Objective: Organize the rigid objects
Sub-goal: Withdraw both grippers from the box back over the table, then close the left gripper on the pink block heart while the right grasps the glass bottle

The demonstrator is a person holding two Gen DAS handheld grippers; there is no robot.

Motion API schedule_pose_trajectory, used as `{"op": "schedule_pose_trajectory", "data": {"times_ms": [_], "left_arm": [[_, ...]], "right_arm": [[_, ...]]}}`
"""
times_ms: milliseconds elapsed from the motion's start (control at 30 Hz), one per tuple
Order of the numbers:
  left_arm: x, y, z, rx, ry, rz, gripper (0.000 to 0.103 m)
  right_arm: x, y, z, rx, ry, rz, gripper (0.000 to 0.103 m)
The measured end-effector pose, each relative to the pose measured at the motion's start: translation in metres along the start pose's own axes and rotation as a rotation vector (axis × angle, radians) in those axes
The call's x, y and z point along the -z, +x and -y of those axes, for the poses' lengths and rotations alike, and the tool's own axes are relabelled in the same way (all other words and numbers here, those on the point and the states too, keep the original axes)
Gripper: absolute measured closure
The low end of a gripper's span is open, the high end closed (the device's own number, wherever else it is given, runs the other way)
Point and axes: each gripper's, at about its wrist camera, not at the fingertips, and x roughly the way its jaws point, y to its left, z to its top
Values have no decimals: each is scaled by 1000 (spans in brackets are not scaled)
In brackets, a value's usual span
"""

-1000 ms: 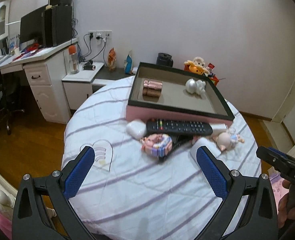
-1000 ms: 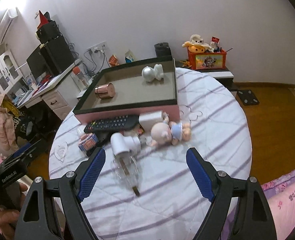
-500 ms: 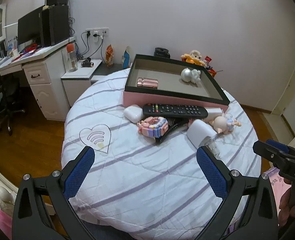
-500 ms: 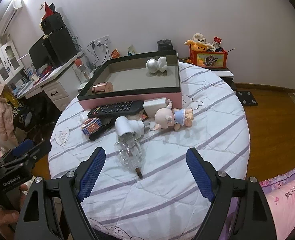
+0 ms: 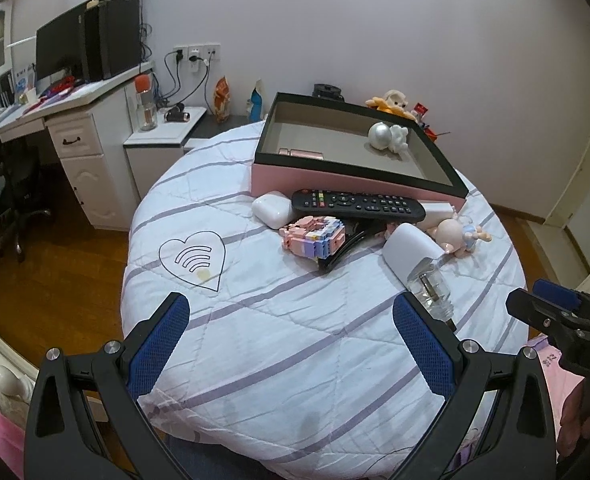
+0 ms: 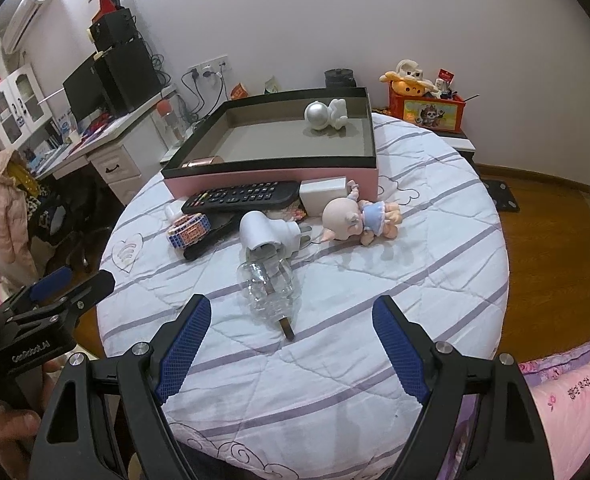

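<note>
Both views had drawn back from the round quilted bench (image 5: 295, 344); left gripper (image 5: 291, 344) and right gripper (image 6: 291, 344) hung wide open, empty; remote (image 5: 359, 204) lay against the pink tray (image 5: 335, 178).

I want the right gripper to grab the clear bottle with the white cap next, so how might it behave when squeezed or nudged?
The clear bottle lies on its side on the quilted cover, so it would probably roll if nudged. Its smooth, glossy wall looks slippery and possibly fragile, so squeeze gently. The bulky white cap may make that end heavier, tipping it in a grip.
</note>
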Motion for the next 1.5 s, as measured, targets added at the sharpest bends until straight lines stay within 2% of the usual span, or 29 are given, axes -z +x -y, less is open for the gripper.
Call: {"op": "schedule_pose_trajectory", "data": {"times_ms": [433, 833, 1100, 1233, 1300, 1367, 1433, 1500], "left_arm": [[-14, 41, 1, 23, -14, -50, 0], [-34, 95, 9, -10, 10, -95, 0], [-35, 131, 5, -25, -1, -153, 0], [-38, 138, 6, 2, -23, -147, 0], [-40, 139, 7, 14, -32, -136, 0], [-40, 141, 5, 32, -48, -126, 1], [-41, 140, 2, 50, -62, -114, 6], [-40, 139, 0, 51, -59, -111, 20]], "right_arm": [[3, 30, -3, 21, -33, -77, 19], [2, 71, -1, 20, -43, -149, 19], [-1, 95, -4, 5, -61, -173, 19], [-1, 102, -8, 12, -90, -160, 19], [-1, 102, -10, 11, -103, -154, 24], [-2, 103, -12, 17, -113, -146, 33], [-2, 102, -13, 19, -124, -141, 40], [-1, 101, -14, 22, -133, -137, 46]]}}
